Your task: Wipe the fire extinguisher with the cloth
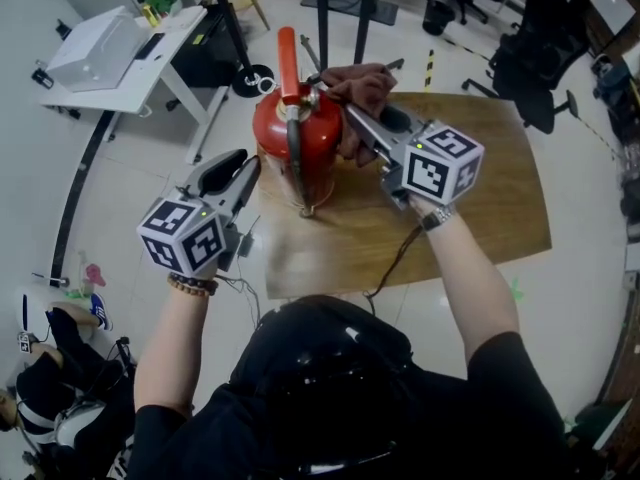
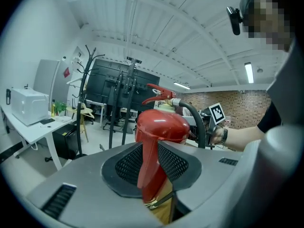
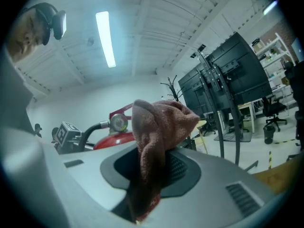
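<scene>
Left gripper [image 1: 248,168]: jaws apart, nothing clamped. The tips sit right at the left flank of the red steel fire extinguisher [image 1: 322,143], low on the body. Its own view shows the red cylinder through the gap, beyond the pads. Contact can't be confirmed; looks like a bracing position, not a grip.

The extinguisher stands upright on the brown wooden table [image 1: 480,208], near its left edge. Long axis is vertical, with the lever and black hose at the top. It sits between the two grippers.

Right gripper [image 1: 350,108]: jaws clamped on the brownish-red terry cloth [image 1: 358,83]. The wad bunches out past the tips and a tail hangs below. The cloth sits at the extinguisher's upper right shoulder, beside the valve. In the right gripper view the gauge and red dome lie left of and behind the cloth, so the body is to the gripper's left. Touching or just off, can't tell.

Judgement: the right hand is the working one and is nearer the top. The stroke needs the cloth pressed leftward onto the shell, then run down along the vertical axis. Risk: the cloth could snag on the hose or lever.
</scene>
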Tool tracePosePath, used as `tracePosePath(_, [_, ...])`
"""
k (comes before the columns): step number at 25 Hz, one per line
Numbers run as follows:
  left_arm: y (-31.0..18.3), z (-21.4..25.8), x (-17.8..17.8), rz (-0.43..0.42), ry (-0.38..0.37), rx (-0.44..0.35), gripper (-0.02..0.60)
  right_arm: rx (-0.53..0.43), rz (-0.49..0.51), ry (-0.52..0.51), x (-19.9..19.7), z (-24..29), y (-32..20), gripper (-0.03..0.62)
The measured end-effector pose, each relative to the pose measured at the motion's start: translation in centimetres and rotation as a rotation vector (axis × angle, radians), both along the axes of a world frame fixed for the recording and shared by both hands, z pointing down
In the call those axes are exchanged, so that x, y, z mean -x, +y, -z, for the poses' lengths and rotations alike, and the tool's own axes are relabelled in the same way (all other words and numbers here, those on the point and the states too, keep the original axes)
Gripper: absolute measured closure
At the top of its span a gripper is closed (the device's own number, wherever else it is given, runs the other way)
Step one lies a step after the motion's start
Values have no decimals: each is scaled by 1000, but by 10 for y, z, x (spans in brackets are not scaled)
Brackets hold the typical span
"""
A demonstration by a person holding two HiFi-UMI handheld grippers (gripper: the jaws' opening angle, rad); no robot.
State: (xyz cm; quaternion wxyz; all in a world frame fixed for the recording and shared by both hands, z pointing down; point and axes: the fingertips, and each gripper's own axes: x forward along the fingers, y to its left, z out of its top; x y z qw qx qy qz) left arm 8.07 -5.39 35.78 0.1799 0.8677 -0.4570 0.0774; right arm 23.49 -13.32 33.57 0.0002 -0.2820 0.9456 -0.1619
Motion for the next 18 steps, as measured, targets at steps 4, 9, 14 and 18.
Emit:
tracePosePath(4, [1, -6, 1, 19, -14, 15, 488, 45, 22, -3, 2, -26, -3, 487])
tracePosePath(9, [0, -15, 6, 49, -28, 37, 488, 108, 37, -16, 4, -54, -8, 487])
tracePosePath(14, [1, -23, 5, 65, -40, 52, 488, 160, 42, -7, 5, -85, -9, 488])
tracePosePath(18, [2, -29, 4, 69, -57, 59, 488, 197, 40, 15, 7, -111, -10, 488])
